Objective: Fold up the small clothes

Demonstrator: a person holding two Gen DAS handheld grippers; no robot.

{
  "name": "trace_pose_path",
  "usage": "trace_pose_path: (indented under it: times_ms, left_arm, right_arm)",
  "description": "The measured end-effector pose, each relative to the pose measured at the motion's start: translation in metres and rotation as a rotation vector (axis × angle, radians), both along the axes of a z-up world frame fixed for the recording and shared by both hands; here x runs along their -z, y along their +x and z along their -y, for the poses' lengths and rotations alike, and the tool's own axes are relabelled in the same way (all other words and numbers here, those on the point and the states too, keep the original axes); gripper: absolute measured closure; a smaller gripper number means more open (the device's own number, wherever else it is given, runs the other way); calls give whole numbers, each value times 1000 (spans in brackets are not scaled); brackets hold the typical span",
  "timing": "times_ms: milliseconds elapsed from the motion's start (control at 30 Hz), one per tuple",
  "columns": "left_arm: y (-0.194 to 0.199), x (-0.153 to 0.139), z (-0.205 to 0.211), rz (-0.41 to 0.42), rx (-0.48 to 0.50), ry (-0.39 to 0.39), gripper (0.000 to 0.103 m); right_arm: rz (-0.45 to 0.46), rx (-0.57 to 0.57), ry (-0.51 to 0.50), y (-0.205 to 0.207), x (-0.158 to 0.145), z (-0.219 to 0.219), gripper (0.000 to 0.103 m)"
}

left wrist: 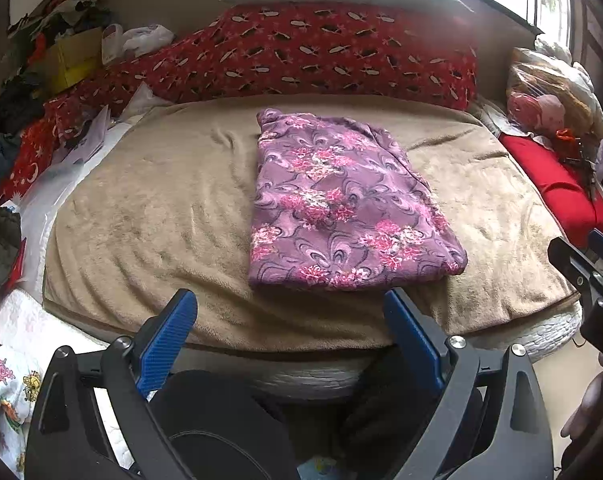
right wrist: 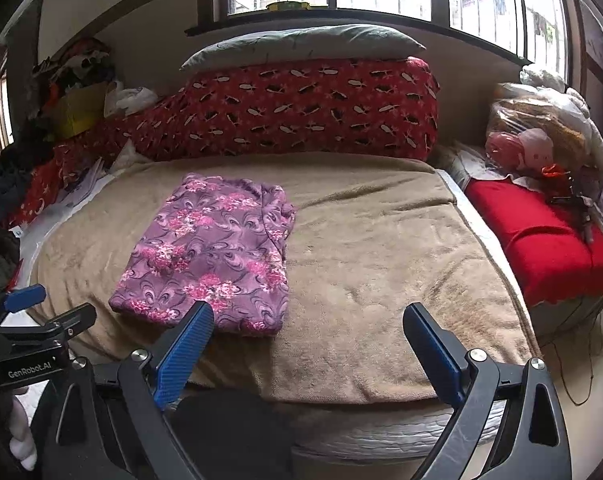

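Clothes come next, but first my tongs: my left gripper (left wrist: 289, 312) and my right gripper (right wrist: 307, 330) are both wide open and hold nothing, pulled back near the bed's front edge. Just past them the purple flowery garment (left wrist: 341, 204) lies flat in a neat folded shape on the tan blanket (left wrist: 141, 216). I think my tongs stay off it because this fold looks done.

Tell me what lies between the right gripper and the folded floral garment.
Only bare tan blanket: in the right wrist view, nothing else separates the right gripper from the floral garment.
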State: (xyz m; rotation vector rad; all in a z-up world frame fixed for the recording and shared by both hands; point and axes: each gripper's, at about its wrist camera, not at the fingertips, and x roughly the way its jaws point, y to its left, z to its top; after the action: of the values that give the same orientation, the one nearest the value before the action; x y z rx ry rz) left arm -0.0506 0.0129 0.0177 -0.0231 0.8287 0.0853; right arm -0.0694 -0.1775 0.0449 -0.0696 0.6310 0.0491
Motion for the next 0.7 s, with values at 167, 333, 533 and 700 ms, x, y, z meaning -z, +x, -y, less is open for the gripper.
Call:
trace_pose_path:
  times_ms: [167, 333, 533, 700]
  left_arm:
    - [0, -1, 3, -11, 6, -7, 7]
    - [-1, -1, 5, -10, 2, -5, 7]
    - [-1, -1, 7, -14, 5, -4, 7]
    - [0, -3, 5, -17, 12, 1, 7]
  right_arm:
    - [23, -1, -25, -3, -2, -2, 6]
    - [20, 1, -27, -3, -2, -1, 6]
    - [19, 9, -29, -1, -3, 3, 6]
    - [15, 9, -26, 2, -2, 5, 6]
